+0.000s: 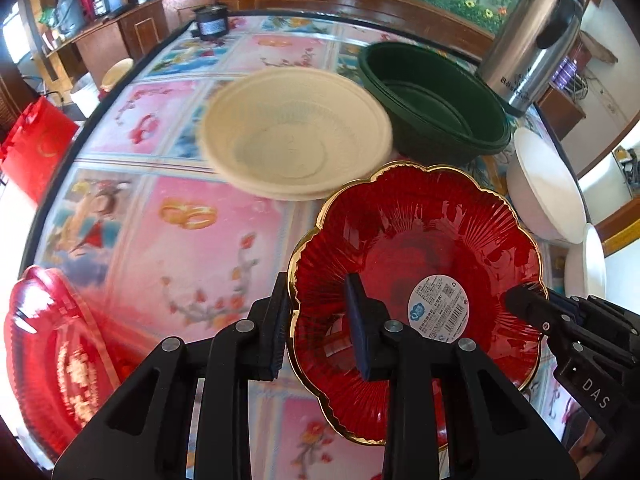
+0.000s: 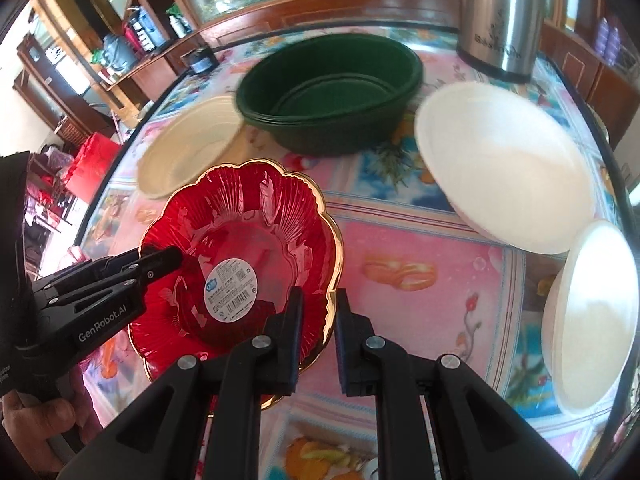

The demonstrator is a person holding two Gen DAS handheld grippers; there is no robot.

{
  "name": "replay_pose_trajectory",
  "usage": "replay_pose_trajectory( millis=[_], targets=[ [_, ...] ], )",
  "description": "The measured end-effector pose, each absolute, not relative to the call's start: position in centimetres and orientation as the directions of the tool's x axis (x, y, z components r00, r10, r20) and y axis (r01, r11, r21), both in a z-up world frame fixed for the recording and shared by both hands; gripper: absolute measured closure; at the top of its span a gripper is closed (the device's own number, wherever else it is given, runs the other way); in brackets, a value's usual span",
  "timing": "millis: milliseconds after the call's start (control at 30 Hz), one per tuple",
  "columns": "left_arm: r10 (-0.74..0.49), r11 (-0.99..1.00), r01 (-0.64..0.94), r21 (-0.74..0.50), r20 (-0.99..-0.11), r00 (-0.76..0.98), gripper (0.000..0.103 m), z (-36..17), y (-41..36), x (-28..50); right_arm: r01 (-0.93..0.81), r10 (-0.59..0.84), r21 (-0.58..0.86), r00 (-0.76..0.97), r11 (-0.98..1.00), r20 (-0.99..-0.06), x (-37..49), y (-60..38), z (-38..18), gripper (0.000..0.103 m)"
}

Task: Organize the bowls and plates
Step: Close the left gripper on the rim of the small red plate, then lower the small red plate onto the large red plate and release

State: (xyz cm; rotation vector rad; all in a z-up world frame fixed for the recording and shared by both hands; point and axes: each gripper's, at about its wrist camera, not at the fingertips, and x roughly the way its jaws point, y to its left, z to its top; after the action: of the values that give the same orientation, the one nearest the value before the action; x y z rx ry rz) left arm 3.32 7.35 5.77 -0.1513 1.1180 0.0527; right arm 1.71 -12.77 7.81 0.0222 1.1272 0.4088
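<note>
A red glass plate (image 1: 420,240) with a scalloped gold rim and a round label is held above the table; it also shows in the right wrist view (image 2: 240,236). My left gripper (image 1: 320,328) straddles its left rim, shut on it. My right gripper (image 2: 318,340) straddles its right rim, shut on it; it also shows in the left wrist view (image 1: 524,304). Cream bowls (image 1: 296,136) are stacked behind. Dark green bowls (image 2: 332,92) are stacked further back. Two white bowls (image 2: 504,164) (image 2: 592,320) sit at the right.
A steel kettle (image 2: 496,12) stands at the back right. A red patterned tray (image 1: 60,352) lies at the left table edge. A small dark jar (image 1: 212,22) sits at the far edge. The table (image 2: 420,280) has a pink floral cover.
</note>
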Motion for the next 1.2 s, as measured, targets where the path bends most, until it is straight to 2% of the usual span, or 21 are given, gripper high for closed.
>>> replay_pose_trajectory(
  millis=[300, 600, 867, 1200],
  targets=[
    [0.004, 0.974, -0.199, -0.105, -0.878, 0.478, 0.077, 9.0, 13.4, -1.3, -0.403, 0.370, 0.213, 0.366, 0.890, -0.854, -0.9, -8.2, 10.7, 0.090],
    [0.107, 0.937, -0.343, -0.067, -0.878, 0.466, 0.077, 10.3, 22.0, -7.1, -0.555, 0.446, 0.218, 0.315, 0.803, -0.838, -4.0, 0.7, 11.5, 0.087],
    [0.166, 0.901, -0.433, -0.035, -0.893, 0.417, 0.076, 9.0, 28.1, -11.8, -0.643, 0.476, 0.227, 0.243, 0.731, -0.845, -5.9, 7.8, 9.9, 0.087],
    [0.176, 0.893, -0.451, -0.011, -0.911, 0.372, 0.076, 6.3, 30.9, -13.4, -0.688, 0.441, 0.208, 0.180, 0.696, -0.879, -6.9, 13.3, 6.4, 0.085]
  ],
)
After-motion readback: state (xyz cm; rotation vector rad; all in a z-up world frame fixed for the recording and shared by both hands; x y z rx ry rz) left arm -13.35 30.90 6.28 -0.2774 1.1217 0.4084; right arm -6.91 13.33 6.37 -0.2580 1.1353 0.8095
